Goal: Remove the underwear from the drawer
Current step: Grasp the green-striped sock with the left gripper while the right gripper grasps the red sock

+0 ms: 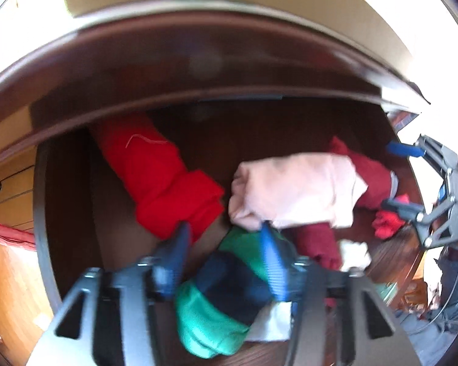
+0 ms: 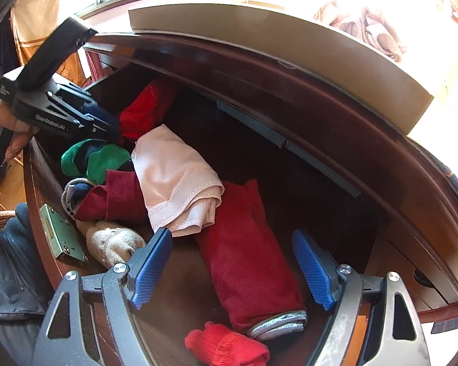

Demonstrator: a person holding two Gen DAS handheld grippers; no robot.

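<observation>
From my left wrist, my left tongs (image 1: pixel 224 236) stood apart, grasping nothing, over the dark wooden drawer (image 1: pixel 67 201); the pale pink folded underwear (image 1: pixel 296 189) lay just beyond the right tip, a green-and-navy sock bundle (image 1: pixel 226 292) between the fingers.

From my right wrist, my right tongs (image 2: pixel 232 262) gaped wide above a dark red rolled cloth (image 2: pixel 247 262), the underwear ahead-left.

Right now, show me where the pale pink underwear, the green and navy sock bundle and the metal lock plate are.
pale pink underwear (image 2: pixel 174 180): right wrist view, middle of the folded cloth.
green and navy sock bundle (image 1: pixel 226 292): left wrist view, on its navy band.
metal lock plate (image 2: pixel 62 233): right wrist view, flat face of the plate.
</observation>
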